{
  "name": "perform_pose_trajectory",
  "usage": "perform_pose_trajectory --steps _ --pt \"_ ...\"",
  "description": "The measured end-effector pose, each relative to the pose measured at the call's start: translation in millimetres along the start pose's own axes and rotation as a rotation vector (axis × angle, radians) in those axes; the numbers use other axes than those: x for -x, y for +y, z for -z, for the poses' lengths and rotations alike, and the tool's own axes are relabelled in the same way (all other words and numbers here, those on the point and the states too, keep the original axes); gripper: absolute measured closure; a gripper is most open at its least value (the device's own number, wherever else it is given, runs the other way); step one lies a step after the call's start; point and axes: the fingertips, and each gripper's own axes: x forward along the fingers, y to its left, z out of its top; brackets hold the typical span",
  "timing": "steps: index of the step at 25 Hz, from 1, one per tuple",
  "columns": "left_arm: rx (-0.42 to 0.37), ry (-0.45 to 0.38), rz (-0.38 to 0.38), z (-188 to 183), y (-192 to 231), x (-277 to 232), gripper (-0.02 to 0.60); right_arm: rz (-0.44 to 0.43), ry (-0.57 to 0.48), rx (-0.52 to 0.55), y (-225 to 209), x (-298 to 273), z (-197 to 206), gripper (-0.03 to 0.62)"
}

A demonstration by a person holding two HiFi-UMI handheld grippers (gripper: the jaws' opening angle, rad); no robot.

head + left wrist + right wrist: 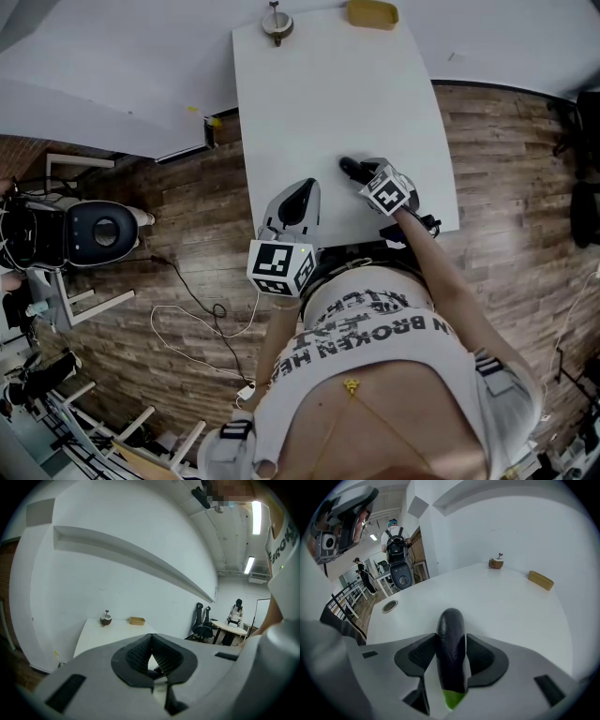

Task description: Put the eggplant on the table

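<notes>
White surface point(328, 94) stands on a brown wood floor point(187, 216), next to a white wall. A person stands at its near end and holds a tool in each hand.

The right arm point(441, 272) reaches forward over the near part of the surface. The right tool point(451, 640) tips down hard toward the top. Its jaws stand quite wide, and the eggplant point(450, 623) sits between them. The pads hug both of its sides. The dark purple end sticks out past the tips. The green end is back between the jaws. The eggplant is low over the near part of the surface, but I cannot tell if it touches the top.

The left hand stays close to the body. The left tool point(151, 638) points almost flat, over the near edge of the surface. Its tips meet, and nothing is between them.

Far away at the other end sit a small brown bowl point(277, 23) and a yellow tray point(372, 13), a little apart.
</notes>
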Motion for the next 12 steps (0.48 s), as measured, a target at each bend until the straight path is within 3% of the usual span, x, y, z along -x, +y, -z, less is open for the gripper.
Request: perform_pose_trajectory --steps 12 --pt "0.001 0.001 0.005 1.0 -0.2 -2.8 0.583 -0.013 0.015 -0.019 0.5 -2.2 4.0 0.361"
